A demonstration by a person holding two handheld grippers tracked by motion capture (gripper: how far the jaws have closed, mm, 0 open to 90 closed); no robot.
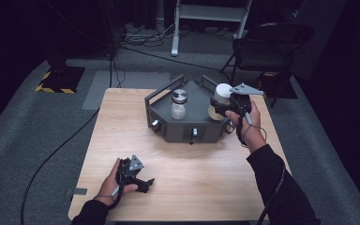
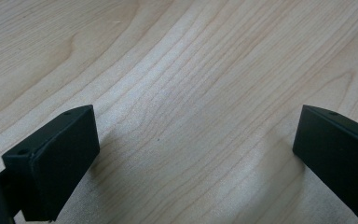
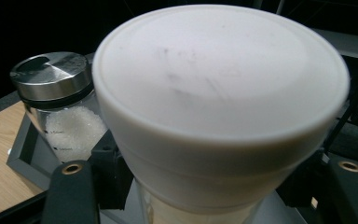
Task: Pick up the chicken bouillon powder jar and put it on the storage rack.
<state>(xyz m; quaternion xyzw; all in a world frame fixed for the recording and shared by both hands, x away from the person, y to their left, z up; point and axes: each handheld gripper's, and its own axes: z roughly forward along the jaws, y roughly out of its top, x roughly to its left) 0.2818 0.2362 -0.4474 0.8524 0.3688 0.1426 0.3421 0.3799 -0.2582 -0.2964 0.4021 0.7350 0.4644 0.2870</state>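
Observation:
My right gripper (image 1: 221, 106) is shut on a jar with a broad white lid (image 1: 223, 92), holding it over the right part of a dark grey tray (image 1: 201, 129). In the right gripper view the white lid (image 3: 219, 93) looms close, with a black jaw on each side of the jar's body below it. A glass jar with a steel lid (image 1: 179, 103) stands in the tray's left part; white grains show inside that glass jar (image 3: 60, 112). My left gripper (image 1: 144, 183) rests on the wooden table (image 1: 201, 178) near its front left. Its jaws stand wide open over bare wood (image 2: 196, 154).
The tray has raised handles at its back corners and small knobs on its front face. Beyond the table a black folding chair (image 1: 268, 44) stands at the back right, with a white stand (image 1: 206, 14) and cables on the grey floor.

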